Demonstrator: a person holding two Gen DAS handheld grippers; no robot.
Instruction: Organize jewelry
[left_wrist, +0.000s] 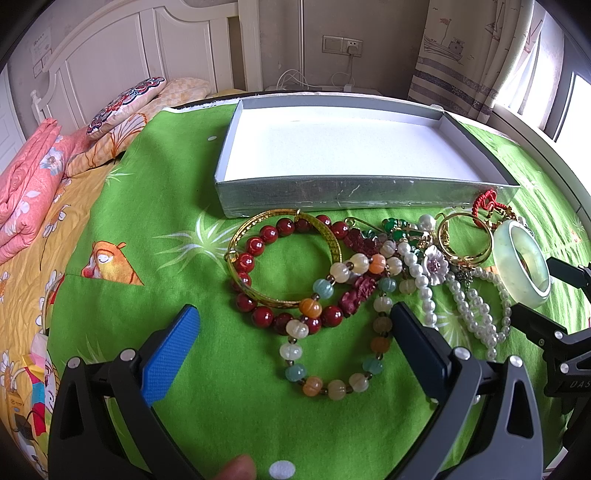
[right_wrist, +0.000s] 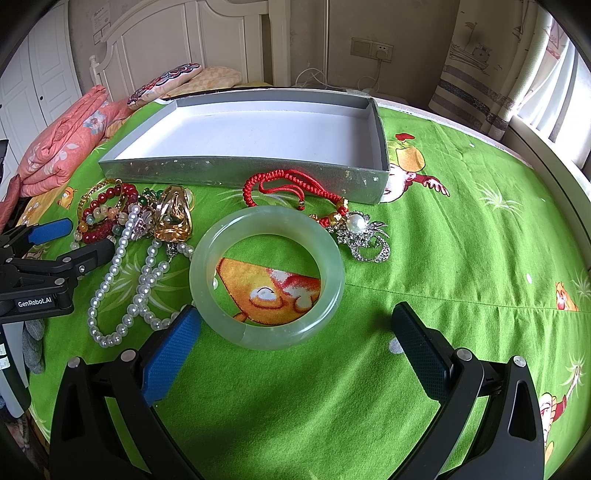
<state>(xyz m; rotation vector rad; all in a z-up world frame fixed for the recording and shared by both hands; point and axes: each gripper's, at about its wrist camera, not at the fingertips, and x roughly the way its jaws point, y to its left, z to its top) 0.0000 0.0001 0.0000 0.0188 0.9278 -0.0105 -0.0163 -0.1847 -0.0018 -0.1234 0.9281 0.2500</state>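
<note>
A pile of jewelry lies on a green cloth before an empty grey box (left_wrist: 369, 192) (right_wrist: 243, 171). My left gripper (left_wrist: 295, 314) is open above a pastel bead bracelet (left_wrist: 332, 332), near a dark red bead bracelet (left_wrist: 258, 243) and a gold bangle (left_wrist: 332, 240). My right gripper (right_wrist: 295, 317) is open, its fingers either side of a pale green jade bangle (right_wrist: 266, 332), which also shows in the left wrist view (left_wrist: 517, 273). A pearl necklace (right_wrist: 122, 295), a red cord bracelet (right_wrist: 288, 184) and a silver pearl brooch (right_wrist: 362, 236) lie close by.
The cloth covers a bed with a pink folded quilt (left_wrist: 26, 192) and an embroidered pillow (left_wrist: 122, 103) at the left. A white headboard (left_wrist: 147, 48) and curtain (left_wrist: 472, 55) stand behind. The left gripper also shows in the right wrist view (right_wrist: 88, 240).
</note>
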